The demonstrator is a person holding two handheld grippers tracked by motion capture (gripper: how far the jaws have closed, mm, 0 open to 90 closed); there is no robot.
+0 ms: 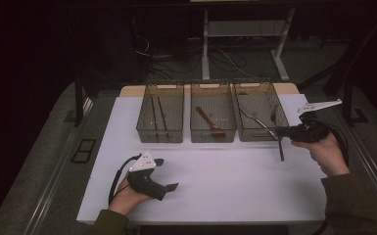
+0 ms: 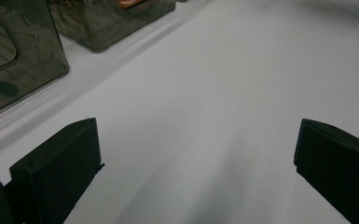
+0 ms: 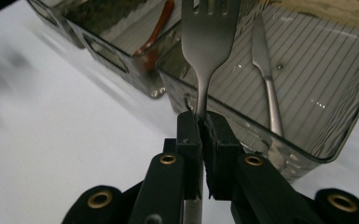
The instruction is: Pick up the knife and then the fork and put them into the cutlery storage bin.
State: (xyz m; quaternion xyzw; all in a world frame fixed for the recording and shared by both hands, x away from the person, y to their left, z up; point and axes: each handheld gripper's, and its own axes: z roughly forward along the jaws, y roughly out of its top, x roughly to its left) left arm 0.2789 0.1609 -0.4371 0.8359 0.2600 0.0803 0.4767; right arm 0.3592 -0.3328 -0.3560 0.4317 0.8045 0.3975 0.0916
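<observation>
**Fork pinched at the neck, carried at the right-hand bin**

The right gripper has its jaws clamped on a metal fork, pinching the narrow neck just below the tines, with the handle running back under the jaws. In the high view the fork hangs from the right gripper just in front of the right-hand bin, handle pointing down toward the white table. In the right gripper view the tines reach out over that bin's near rim, above its ribbed floor, where a table knife lies. The middle bin, beside it, holds a wooden spoon.

The fork looks stiff, light and slick: polished steel on a thin neck would likely pivot or slide between the pads if swung. A hold nearer the handle's broader middle would probably be steadier. It is not fragile.

The left gripper rests well away from the right-hand bin, jaws wide apart over bare table, holding nothing.
</observation>
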